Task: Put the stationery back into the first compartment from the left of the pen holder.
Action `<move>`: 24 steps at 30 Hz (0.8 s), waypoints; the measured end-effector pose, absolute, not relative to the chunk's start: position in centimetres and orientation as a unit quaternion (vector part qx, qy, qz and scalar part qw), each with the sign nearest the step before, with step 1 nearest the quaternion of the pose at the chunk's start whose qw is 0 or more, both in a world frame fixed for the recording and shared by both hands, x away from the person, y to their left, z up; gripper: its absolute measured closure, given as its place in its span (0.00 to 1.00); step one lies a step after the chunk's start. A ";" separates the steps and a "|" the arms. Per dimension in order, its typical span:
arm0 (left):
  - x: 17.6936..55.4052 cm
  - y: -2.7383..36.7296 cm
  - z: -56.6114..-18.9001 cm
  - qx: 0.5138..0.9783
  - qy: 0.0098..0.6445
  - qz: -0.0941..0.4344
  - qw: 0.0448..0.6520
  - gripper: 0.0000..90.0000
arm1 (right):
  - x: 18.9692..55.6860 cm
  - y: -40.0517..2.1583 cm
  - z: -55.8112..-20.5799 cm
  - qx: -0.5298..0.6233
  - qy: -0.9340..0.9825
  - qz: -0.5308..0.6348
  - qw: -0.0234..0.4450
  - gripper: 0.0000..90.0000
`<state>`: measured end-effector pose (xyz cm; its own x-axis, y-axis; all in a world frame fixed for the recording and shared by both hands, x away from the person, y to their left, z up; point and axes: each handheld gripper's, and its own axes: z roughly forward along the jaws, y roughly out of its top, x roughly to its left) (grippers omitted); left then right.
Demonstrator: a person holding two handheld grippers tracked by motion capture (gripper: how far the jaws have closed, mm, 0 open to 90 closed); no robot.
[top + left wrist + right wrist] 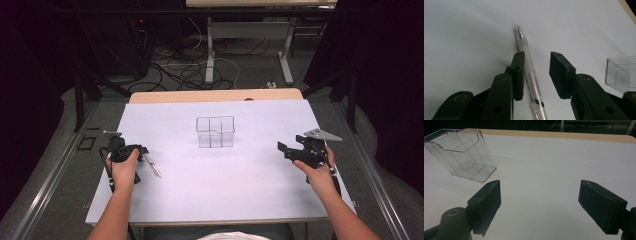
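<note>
A clear pen (pixel 531 72) lies flat on the white table (pixel 220 185) near its left side. In the high view its long axis runs diagonally, from beside the left gripper (pixel 141 150) down and to the right. In the left gripper view its tip points away from the camera, and the frosted grip section touches one pad while the other pad stands apart, so the jaws straddle it without clamping. The left hand (pixel 124 167) holds that gripper low over the pen. The right gripper (pixel 540 205) hovers with jaws spread wide and empty, aimed toward a clear plastic organiser (pixel 215 131) at the table's centre
</note>
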<state>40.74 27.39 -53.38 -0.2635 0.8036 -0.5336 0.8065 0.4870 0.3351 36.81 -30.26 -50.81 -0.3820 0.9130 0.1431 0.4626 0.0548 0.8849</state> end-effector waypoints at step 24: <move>41.8 27.9 -54.6 0.487 0.808 -0.025 0.330 0.80 | 36.9 -30.4 -51.0 0.498 0.689 0.470 0.240 0.20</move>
